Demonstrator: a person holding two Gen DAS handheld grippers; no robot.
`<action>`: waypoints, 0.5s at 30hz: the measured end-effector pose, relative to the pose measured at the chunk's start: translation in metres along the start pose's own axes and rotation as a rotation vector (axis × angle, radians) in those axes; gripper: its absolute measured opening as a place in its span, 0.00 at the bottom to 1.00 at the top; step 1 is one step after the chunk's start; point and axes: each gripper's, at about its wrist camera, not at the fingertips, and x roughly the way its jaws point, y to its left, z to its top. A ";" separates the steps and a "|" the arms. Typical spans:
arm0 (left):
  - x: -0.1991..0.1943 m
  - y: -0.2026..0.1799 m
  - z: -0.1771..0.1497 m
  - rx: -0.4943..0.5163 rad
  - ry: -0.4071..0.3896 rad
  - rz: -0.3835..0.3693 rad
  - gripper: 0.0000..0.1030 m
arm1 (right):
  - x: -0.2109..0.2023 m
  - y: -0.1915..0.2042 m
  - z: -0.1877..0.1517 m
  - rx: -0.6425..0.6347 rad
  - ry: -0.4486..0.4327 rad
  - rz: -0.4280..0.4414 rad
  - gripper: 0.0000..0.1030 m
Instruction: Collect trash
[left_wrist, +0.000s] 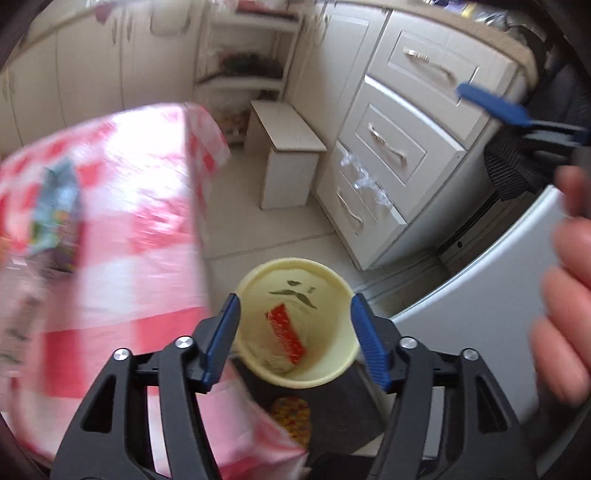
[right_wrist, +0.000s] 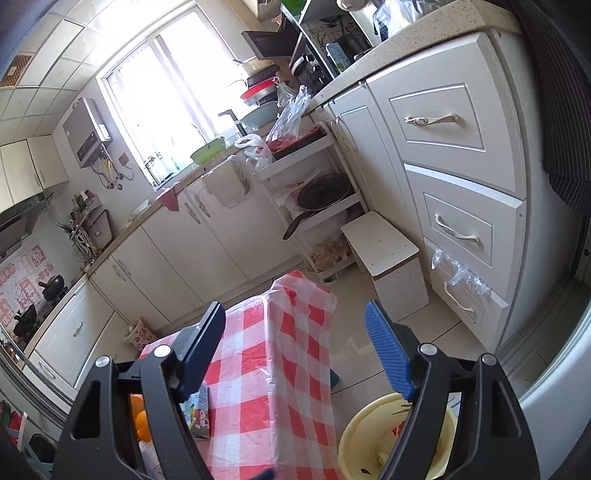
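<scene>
Two grippers are in the kitchen, and neither of them grasps anything. The left gripper (left_wrist: 295, 328) points down at a pale yellow cup (left_wrist: 295, 325) that sits between its blue fingers (left_wrist: 369, 339). The jaws stand apart on both sides of the cup's rim; a narrow gap shows at each side, so the pads do not press on it. Inside the cup lie a red wrapper (left_wrist: 286, 328) and some whitish crumpled paper (left_wrist: 266, 354). Under the cup is a dark bin (left_wrist: 340, 410), and a round colourful piece (left_wrist: 291, 417) lies in it lower down. The picture from this gripper is blurred at the left side.

The right gripper (right_wrist: 295, 343) is released too, its jaws wide with only air between them. It looks over the table with the red and white checked cloth (right_wrist: 258, 369). A small drink carton (right_wrist: 197, 413) stands on this cloth, near the left finger, and something orange (right_wrist: 142, 421) shows behind the gripper's frame. The same yellow cup (right_wrist: 369, 443) appears at the bottom right, beside the table's edge.

A hand (left_wrist: 565, 302) is at the right edge of the left view. A white stool (right_wrist: 388, 258) stands on the tiled floor next to the drawers (right_wrist: 454, 162), and clear plastic (right_wrist: 458, 271) hangs from the lowest drawer.
</scene>
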 end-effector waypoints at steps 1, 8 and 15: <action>-0.019 0.011 -0.002 0.012 -0.024 0.024 0.64 | 0.002 0.007 -0.002 -0.008 0.007 0.004 0.73; -0.151 0.132 -0.025 -0.060 -0.182 0.283 0.77 | 0.010 0.080 -0.028 -0.145 0.051 0.075 0.73; -0.227 0.262 -0.064 -0.338 -0.272 0.483 0.77 | 0.001 0.166 -0.093 -0.318 0.118 0.188 0.73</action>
